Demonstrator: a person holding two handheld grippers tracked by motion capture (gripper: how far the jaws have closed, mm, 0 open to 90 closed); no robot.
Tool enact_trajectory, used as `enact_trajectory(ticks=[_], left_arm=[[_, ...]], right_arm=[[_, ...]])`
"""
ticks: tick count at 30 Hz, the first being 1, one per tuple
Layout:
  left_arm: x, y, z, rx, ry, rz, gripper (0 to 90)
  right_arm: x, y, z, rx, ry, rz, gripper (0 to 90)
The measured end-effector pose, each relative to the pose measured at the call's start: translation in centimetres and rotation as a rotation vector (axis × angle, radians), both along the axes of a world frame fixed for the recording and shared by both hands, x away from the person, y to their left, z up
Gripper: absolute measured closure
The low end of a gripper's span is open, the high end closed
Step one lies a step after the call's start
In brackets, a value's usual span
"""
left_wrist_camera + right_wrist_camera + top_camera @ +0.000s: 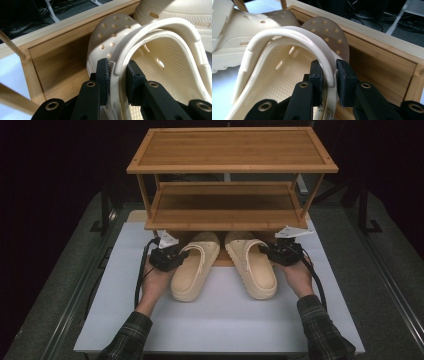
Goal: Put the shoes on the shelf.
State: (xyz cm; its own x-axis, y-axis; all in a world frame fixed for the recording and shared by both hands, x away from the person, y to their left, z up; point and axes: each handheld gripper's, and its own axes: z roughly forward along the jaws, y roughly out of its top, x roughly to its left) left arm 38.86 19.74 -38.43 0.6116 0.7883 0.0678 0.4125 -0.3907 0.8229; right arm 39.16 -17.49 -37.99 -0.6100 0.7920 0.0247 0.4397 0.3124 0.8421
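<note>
Under the rack's (227, 222) front edge, each tool (181, 256) (266, 251) pinching a clog's (192, 270) (254, 265) outer wall, toes tucked beneath.

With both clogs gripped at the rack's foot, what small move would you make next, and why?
Probably slide both further in: the left gripper and right gripper each clamp a clog wall, toes just under the rack's bottom shelf, heels still out on the table.

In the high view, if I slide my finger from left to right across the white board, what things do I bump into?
Left claw → left shoe → right shoe → right claw.
</note>
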Motion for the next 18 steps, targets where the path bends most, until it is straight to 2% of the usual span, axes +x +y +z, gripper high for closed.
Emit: enact_trajectory(ticks=[3,9,14,18], left_arm=[[0.5,-0.5,-0.3,0.009,-0.004,0.011,75.3],[1.1,-1.3,-0.6,-0.005,-0.012,0.026,75.2],[1.3,-1.8,-0.9,-0.006,-0.014,0.042,75.1],[1.4,-2.1,-1.0,-0.003,-0.022,0.051,74.9]], right_arm=[[0.5,0.3,-0.5,-0.014,-0.004,-0.010,75.7],[1.1,1.0,-1.2,-0.040,-0.011,-0.032,75.6],[1.4,1.2,-1.3,-0.043,-0.011,-0.034,75.5],[1.7,2.1,-1.2,-0.046,-0.003,-0.038,75.1]])
